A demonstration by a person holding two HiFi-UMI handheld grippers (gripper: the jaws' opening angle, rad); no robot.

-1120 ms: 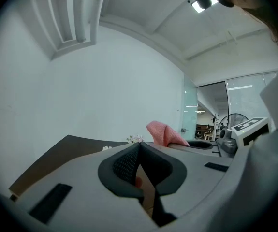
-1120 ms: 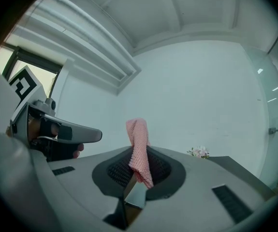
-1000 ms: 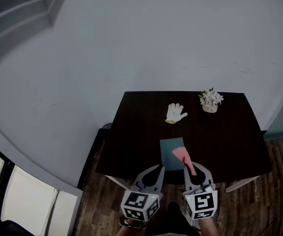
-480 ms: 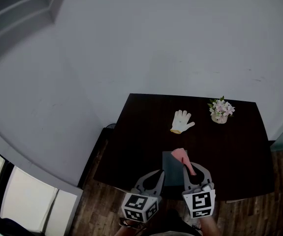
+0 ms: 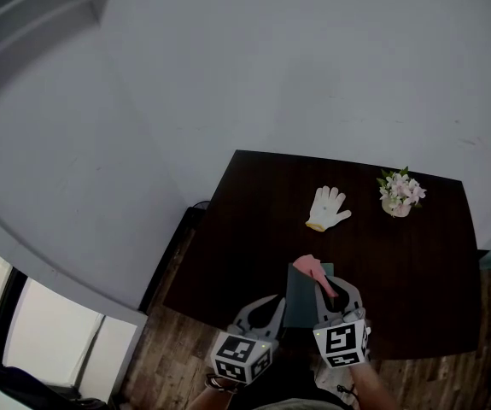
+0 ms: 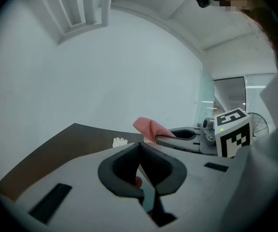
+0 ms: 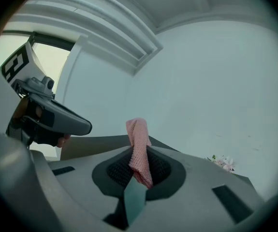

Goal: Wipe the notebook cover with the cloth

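Observation:
A teal notebook [image 5: 300, 299] lies near the front edge of the dark table [image 5: 228, 254]. My right gripper [image 5: 330, 289] is shut on a pink cloth [image 5: 312, 269], which hangs over the notebook's far end. In the right gripper view the cloth [image 7: 138, 137] sticks up from between the closed jaws of that gripper [image 7: 139, 152]. My left gripper [image 5: 277, 300] sits at the notebook's left edge. Its jaws [image 6: 139, 145] meet at the tips, with a teal sliver showing in the gap below them. Whether the cloth touches the cover is hidden.
A white glove [image 5: 328, 207] lies further back on the table. A small pot of flowers [image 5: 401, 193] stands at the back right. A wood floor [image 5: 185, 348] runs along the table's front, and a pale wall rises behind it.
The view has shifted, so the table sits lower and further right in the frame. Both grippers now cover more of the notebook's near part. The cloth stays in the right gripper.

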